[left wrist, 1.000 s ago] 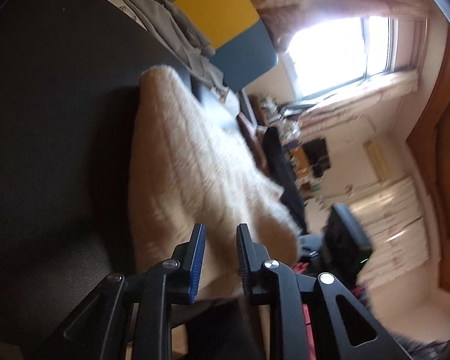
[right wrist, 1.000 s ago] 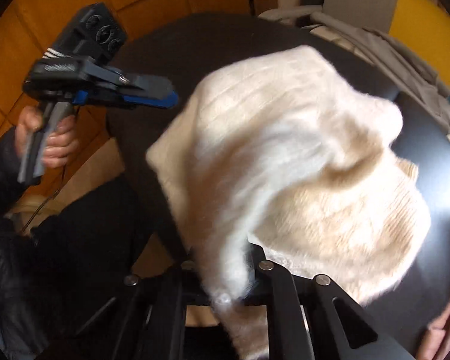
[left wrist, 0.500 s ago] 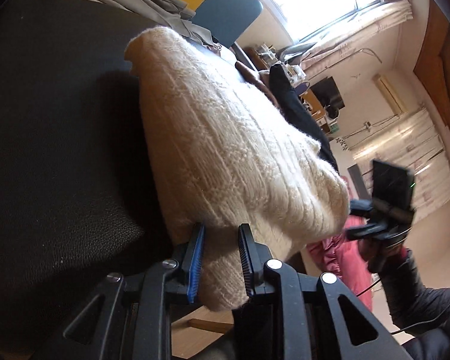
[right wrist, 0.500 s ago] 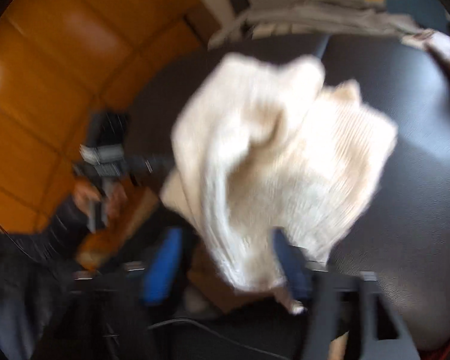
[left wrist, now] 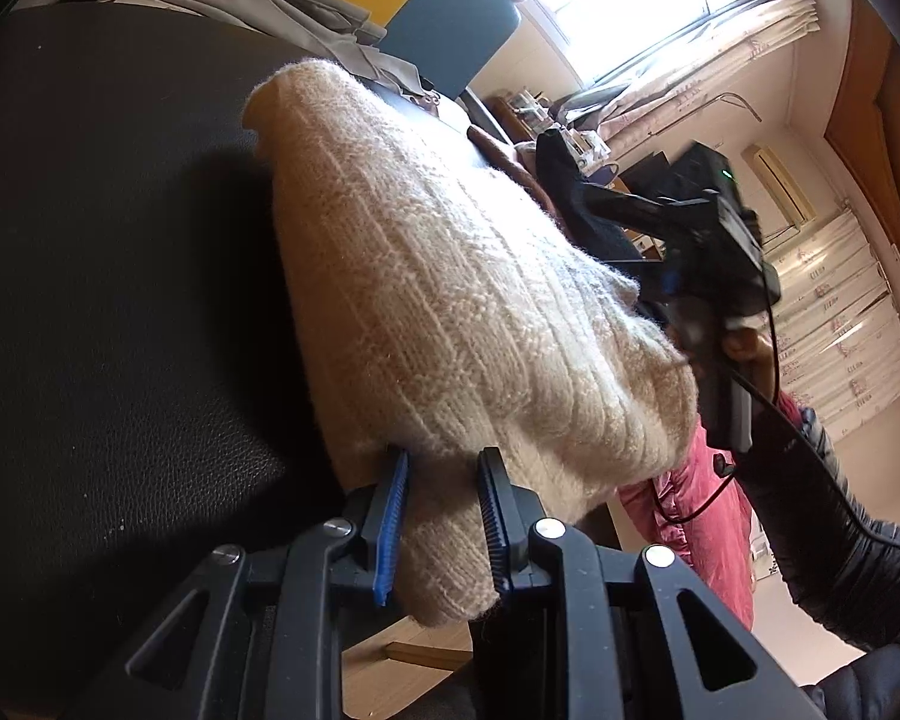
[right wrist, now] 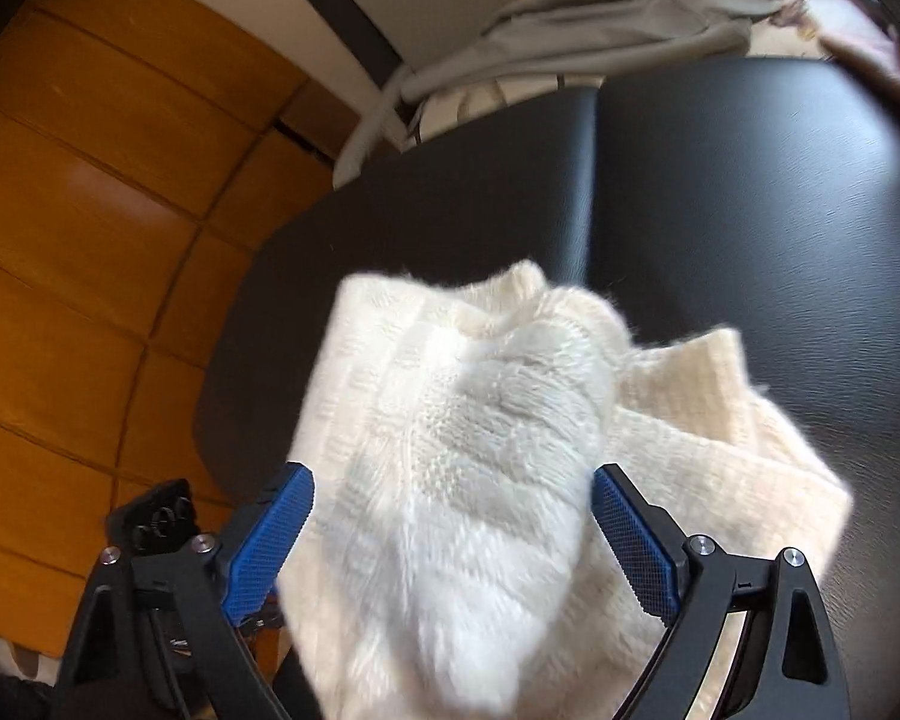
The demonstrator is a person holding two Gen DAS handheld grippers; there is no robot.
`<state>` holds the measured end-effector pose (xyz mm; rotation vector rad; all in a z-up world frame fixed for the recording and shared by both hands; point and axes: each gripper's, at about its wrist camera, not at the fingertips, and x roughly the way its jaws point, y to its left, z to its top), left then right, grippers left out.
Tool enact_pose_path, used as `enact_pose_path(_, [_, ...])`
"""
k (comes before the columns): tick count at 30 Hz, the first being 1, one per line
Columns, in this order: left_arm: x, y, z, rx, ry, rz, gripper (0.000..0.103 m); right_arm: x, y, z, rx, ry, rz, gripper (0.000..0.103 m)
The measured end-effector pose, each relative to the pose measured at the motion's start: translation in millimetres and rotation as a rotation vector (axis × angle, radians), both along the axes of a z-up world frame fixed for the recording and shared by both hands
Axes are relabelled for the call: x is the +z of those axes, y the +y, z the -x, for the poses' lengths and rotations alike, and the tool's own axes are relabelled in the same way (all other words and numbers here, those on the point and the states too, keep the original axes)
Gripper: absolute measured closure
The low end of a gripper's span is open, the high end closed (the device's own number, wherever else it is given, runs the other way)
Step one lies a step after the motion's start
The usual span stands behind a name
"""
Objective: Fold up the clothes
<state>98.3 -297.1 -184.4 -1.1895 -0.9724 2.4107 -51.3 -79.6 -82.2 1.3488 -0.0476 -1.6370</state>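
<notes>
A cream knit sweater lies bunched on a black leather-like surface, with its near end hanging over the front edge. My left gripper is shut on that near fold, and knit fills the narrow gap between its blue pads. In the right wrist view the sweater rises in a fluffy hump between the fingers of my right gripper, which stand wide open on either side of it. A hand holds the right gripper's handle beyond the sweater, and the knit hides its fingertips there.
A grey garment is heaped at the far edge of the black surface, below yellow and blue panels. Orange wood panelling stands to the left. A pink garment hangs below the front edge. A bright window is at the back.
My right gripper let go of the sweater and now stands wide open around it. My left gripper came in from the side onto the sweater's near fold.
</notes>
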Motion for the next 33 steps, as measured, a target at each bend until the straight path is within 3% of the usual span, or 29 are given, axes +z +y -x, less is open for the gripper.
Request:
enact_pose_path(1, [1, 0, 0, -0.002, 0.001, 0.006, 0.079, -1, -3, 0, 0.003, 0.013, -0.014, 0.024])
enact_pose_path(2, [2, 1, 1, -0.005, 0.002, 0.015, 0.079, -3, -5, 1, 0.003, 0.027, -0.031, 0.053])
enact_pose_path(3, [3, 2, 2, -0.008, 0.003, 0.025, 0.079, -5, -5, 2, -0.004, 0.040, -0.052, 0.071])
enact_pose_path(6, [11, 9, 0, -0.020, 0.024, 0.088, 0.079, -3, -5, -3, -0.008, 0.097, -0.095, 0.084])
enact_pose_path(9, [24, 21, -5, -0.057, 0.084, 0.159, 0.076, 10, -7, -13, -0.002, 0.176, -0.125, 0.088])
enact_pose_path(13, [39, 40, -10, -0.136, 0.170, 0.222, 0.075, 53, 1, -26, 0.002, 0.297, -0.097, 0.089])
enact_pose_path(17, [50, 71, -11, -0.279, 0.224, 0.309, 0.075, 94, 29, -38, -0.042, 0.398, -0.071, 0.090])
enact_pose_path(19, [49, 85, -12, -0.360, 0.223, 0.360, 0.074, 97, 49, -40, -0.101, 0.419, -0.068, 0.090])
enact_pose_path(22, [32, 95, -2, -0.403, 0.143, 0.424, 0.074, 68, 91, -31, -0.229, 0.349, -0.070, 0.090])
enact_pose_path(24, [21, 95, 6, -0.400, 0.087, 0.413, 0.074, 34, 120, -23, -0.317, 0.286, -0.090, 0.090])
enact_pose_path(26, [22, 93, 8, -0.399, 0.077, 0.363, 0.074, -11, 149, -15, -0.410, 0.160, -0.066, 0.090])
enact_pose_path(29, [42, 82, 11, -0.369, 0.123, 0.285, 0.075, -37, 179, -20, -0.467, 0.087, 0.079, 0.090])
enact_pose_path(33, [87, 57, 39, -0.245, 0.261, 0.162, 0.074, -32, 180, -26, -0.458, 0.119, 0.113, 0.090])
